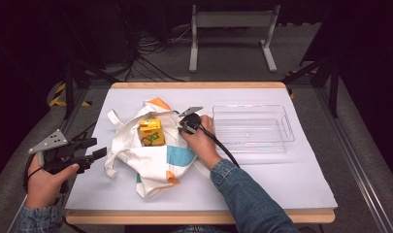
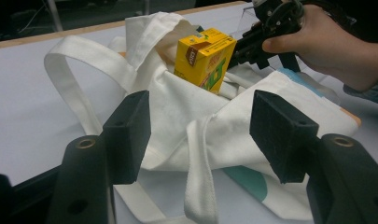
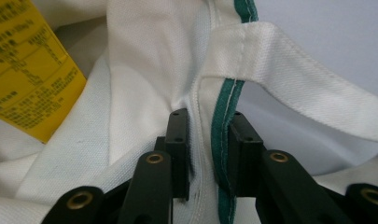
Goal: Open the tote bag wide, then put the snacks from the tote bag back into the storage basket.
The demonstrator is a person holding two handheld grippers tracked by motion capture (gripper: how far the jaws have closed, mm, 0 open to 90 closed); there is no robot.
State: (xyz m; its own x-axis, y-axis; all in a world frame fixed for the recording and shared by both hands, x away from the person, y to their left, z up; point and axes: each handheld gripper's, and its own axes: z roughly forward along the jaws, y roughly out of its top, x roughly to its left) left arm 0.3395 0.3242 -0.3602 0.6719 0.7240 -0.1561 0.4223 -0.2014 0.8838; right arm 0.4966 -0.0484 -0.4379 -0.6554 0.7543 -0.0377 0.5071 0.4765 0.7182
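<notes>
Carton (image 1: pixel 151 132) half buried in tote bag (image 1: pixel 150 160), lower part hidden by cloth folds, print too small to read from above. Right gripper (image 1: pixel 184 127) mostly covered by its hand (image 1: pixel 201 141) in the high view, tips lost behind the bag's rim; from its own camera, jaws narrow, pinching the green-edged hem (image 3: pixel 221 135) beside a handle strap (image 3: pixel 298 93), carton just off to the left, cut by the frame. Left gripper (image 1: pixel 101 154) held off the table's edge, jaws wide with nothing between, bag near ahead, carton beyond that. Clear tray (image 1: pixel 286 127) well apart on the right gripper's far side.
</notes>
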